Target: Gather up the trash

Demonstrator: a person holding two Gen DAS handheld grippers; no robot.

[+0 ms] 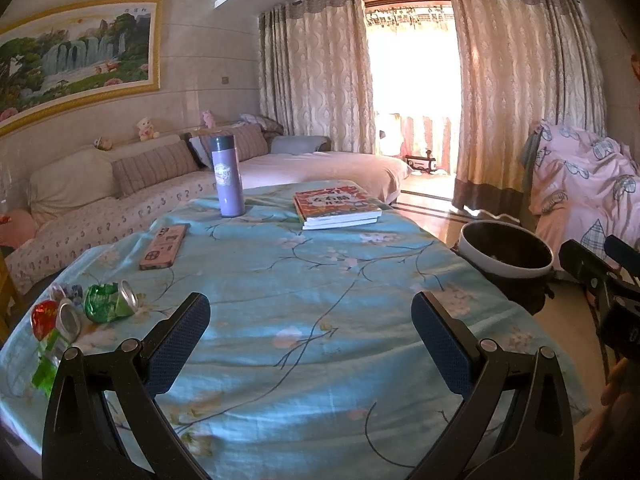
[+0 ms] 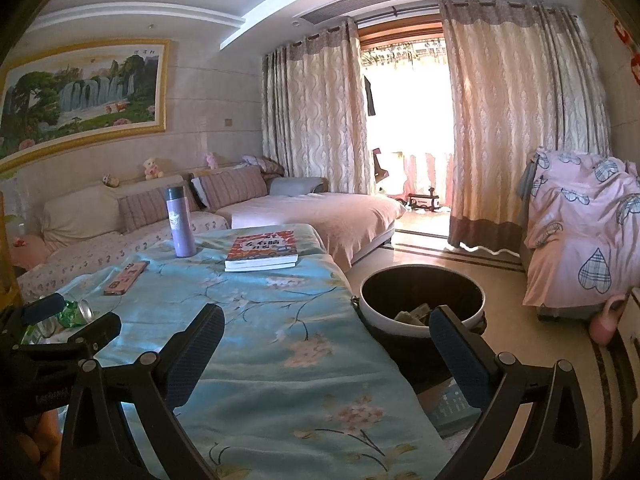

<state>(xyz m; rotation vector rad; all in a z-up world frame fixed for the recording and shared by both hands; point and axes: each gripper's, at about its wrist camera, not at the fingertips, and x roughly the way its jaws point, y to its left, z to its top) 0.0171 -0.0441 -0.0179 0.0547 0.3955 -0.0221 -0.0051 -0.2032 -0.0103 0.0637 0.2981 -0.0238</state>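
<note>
So here's where I'm at with the trash run. Using the trash bin (image 2: 422, 300) as my reference: it sits on the floor right off the right-hand edge of the table (image 1: 320, 280), and from the right wrist view I can see a bit of stuff already lying in the bottom. Can't tell exactly what it is, looks like crumpled packaging.

What's left, as far as I can see: a crushed green can (image 1: 110, 302) and a crushed red can (image 1: 54, 320), plus some green wrapper scraps (image 1: 44, 372) just beside them, all on the table corner farthest from the bin, over on the left. Nothing is touching them.

Left gripper (image 1: 310, 340) is spread wide with nothing between the fingers, hovering over the tablecloth with the cans off to its left. Right gripper (image 2: 326, 350) is also spread wide and empty, straddling the table edge next to the bin.

The phone (image 1: 164, 246), purple flask (image 1: 228, 176) and books (image 1: 338, 208) farther across the table from the bin aren't trash, I reckon, so they stay.

My guess: partway done, with the can pile to go.
</note>
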